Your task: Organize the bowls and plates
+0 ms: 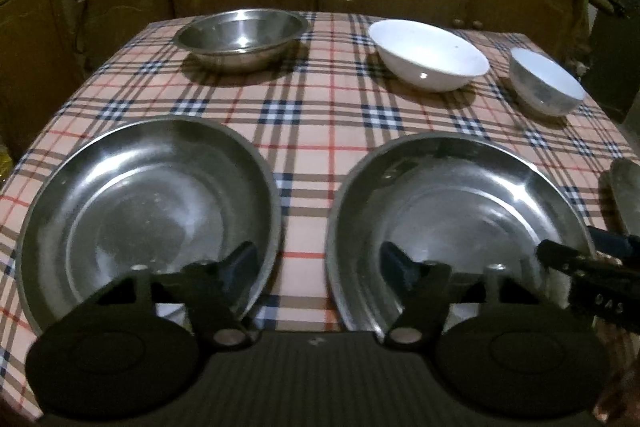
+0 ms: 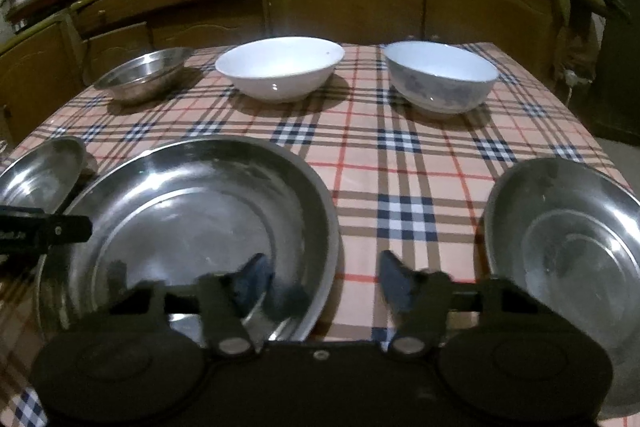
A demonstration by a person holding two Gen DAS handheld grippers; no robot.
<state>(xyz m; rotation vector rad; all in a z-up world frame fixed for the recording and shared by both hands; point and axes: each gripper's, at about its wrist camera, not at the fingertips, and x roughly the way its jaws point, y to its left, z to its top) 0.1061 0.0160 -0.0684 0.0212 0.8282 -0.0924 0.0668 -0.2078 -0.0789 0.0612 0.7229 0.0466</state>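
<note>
Two claws half-parted over steel plates on a plaid tablecloth (image 1: 320,115), gripping nothing.

Left gripper (image 1: 318,263) at lower centre of its view, jaws partly open, straddling the cloth gap between the left steel plate (image 1: 148,203) and middle steel plate (image 1: 456,215), pads over their inner rims. Right gripper (image 2: 322,273) likewise partly open, one finger over the middle plate, the other over cloth; third steel plate (image 2: 568,243) at right edge. Across the top: steel bowl (image 1: 240,39), wide white bowl (image 1: 428,55), small patterned bowl (image 1: 546,83).
</note>
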